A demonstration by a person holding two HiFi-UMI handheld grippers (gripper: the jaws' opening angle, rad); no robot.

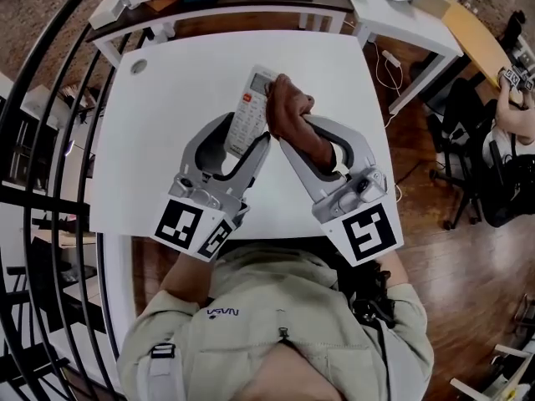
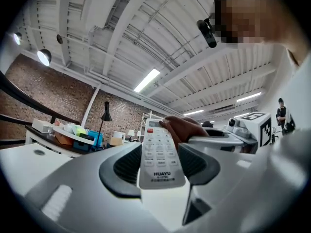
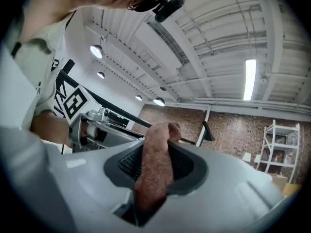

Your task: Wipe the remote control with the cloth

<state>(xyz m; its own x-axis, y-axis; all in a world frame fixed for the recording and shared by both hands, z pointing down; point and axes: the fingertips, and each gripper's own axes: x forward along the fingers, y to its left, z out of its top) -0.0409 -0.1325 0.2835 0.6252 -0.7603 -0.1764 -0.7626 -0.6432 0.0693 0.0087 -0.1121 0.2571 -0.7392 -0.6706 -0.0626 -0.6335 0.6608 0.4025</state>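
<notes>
Fingers [image 2: 121, 166] of the left gripper [image 2: 160, 168] clamp the near end of the white remote control [image 1: 249, 111] and hold it above the worktop [image 1: 159, 132], its long axis running near to far. The right gripper [image 1: 297, 130] is closed on the brown cloth [image 1: 288, 107], which touches the remote's far right side.

remote control [image 2: 162, 155]: I read "HUAYU" near its lower end; the smaller print under it is too fine for me
shirt [image 1: 251, 337]: "NASA" on the chest, upside down from my view
left marker cube [image 1: 191, 226], right marker cube [image 1: 369, 231]: black-and-white square codes, no letters
</notes>
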